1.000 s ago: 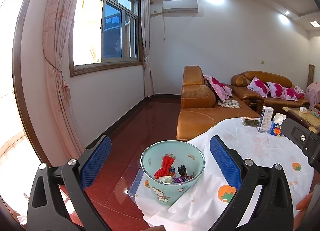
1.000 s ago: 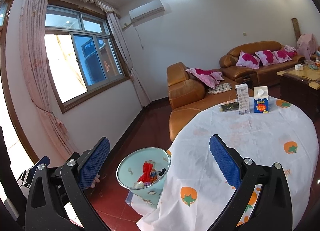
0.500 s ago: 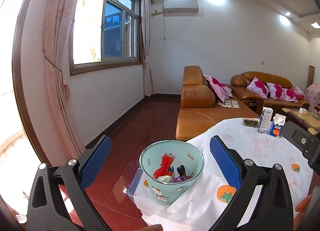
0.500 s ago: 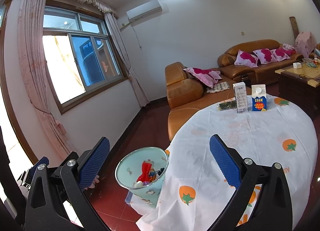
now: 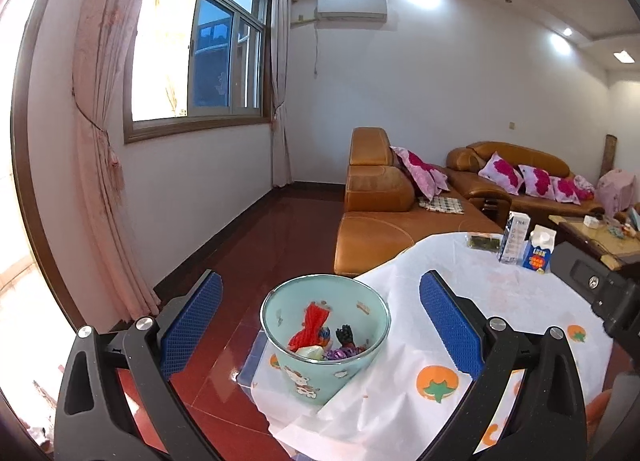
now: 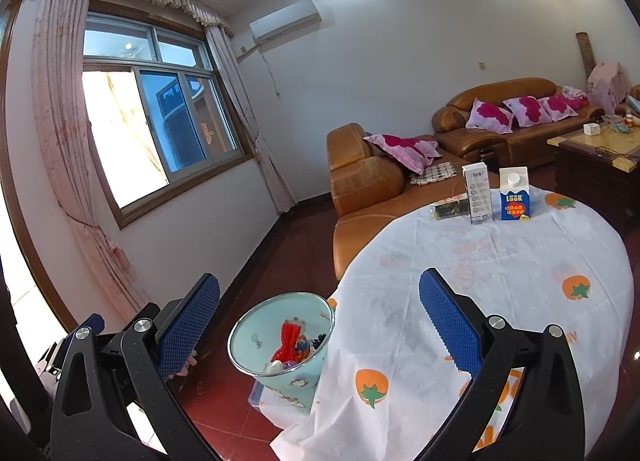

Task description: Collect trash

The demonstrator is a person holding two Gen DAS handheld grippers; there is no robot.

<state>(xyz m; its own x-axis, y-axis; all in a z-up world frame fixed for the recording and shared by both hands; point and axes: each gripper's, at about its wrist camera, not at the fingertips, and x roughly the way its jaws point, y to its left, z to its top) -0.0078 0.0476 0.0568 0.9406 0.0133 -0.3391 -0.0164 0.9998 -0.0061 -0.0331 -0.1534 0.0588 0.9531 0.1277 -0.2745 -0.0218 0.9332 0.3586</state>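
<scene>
Two grippers are in view, the left gripper [image 5: 320, 317] and the right gripper [image 6: 320, 317], each with its blue-padded jaws spread wide and holding nothing. One pale green bin [image 5: 325, 331] stands upright on the dark red tiled floor [image 5: 256, 245], its mouth facing up; in the left wrist view it sits between the jaws, in the right wrist view nearer the left jaw. Inside it lie several scraps, among them a red wrapper [image 5: 310, 327]; the others are too small to name. Ahead of the right jaw of both grippers is one round table [image 6: 500, 261] under a white cloth printed with orange fruit, its edge touching the bin. At the table's far side, well beyond the jaws, three items wait: one dark flat packet [image 6: 449, 208] lying with its long side across the view, one tall white box [image 6: 478, 193] standing upright, and one blue and white carton [image 6: 515, 194], also upright. Behind are a window with pink curtains, white walls and two tan leather sofas [image 6: 400, 189].
</scene>
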